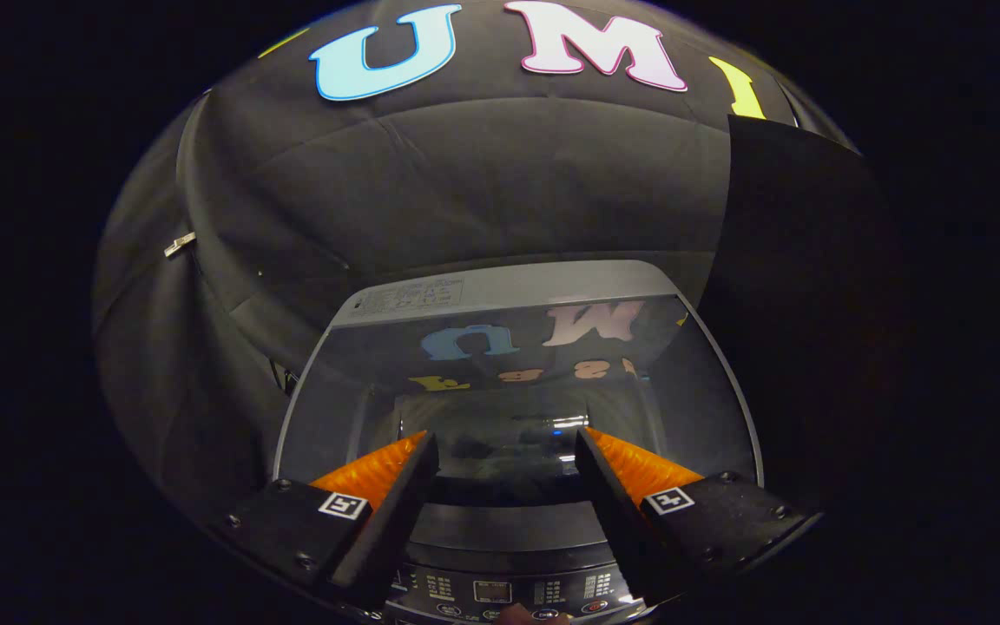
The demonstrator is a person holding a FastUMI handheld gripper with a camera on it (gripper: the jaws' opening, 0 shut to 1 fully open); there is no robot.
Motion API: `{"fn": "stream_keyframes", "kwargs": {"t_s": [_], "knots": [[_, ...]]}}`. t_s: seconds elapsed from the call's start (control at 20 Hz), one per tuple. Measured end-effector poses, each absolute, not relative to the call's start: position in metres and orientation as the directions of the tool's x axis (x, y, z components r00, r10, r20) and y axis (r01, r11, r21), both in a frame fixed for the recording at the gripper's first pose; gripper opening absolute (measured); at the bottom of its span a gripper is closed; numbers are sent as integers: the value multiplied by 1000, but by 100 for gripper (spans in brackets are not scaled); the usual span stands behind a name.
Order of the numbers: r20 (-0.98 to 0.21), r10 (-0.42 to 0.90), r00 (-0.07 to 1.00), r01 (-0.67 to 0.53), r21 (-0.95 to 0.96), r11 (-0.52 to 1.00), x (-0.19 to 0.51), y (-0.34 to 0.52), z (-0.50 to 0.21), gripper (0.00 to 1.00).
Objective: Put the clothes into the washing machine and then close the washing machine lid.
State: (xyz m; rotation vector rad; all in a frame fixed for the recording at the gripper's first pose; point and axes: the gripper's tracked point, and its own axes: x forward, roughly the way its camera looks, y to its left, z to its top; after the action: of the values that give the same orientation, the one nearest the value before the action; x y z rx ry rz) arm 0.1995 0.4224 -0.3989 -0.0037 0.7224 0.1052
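Note:
The washing machine [509,521] stands straight ahead below me, against the black booth wall. Its glass lid [517,347] with a grey frame lies down flat over the tub and mirrors the wall. Through the glass I make out only dim shapes of the drum; I cannot tell whether clothes are inside. My gripper [507,438] hovers open above the front part of the lid, nothing between its fingers. The two fingertips [420,451] point toward the lid's middle and are wide apart.
The machine's control panel [491,595] with small displays and buttons runs along the front edge, under the fingers. A fingertip of a person [517,615] shows at the panel. Black cloth wall [465,191] rises close behind the machine, with a dark panel [795,260] at the right.

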Motion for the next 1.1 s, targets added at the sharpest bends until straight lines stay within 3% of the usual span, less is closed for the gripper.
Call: {"fn": "stream_keyframes", "kwargs": {"t_s": [0.3,1.1], "knots": [[-594,109,797,-165,-42,985,198,438,-360,100],[-200,161,966,-172,-38,984,169,393,-96,100]]}}
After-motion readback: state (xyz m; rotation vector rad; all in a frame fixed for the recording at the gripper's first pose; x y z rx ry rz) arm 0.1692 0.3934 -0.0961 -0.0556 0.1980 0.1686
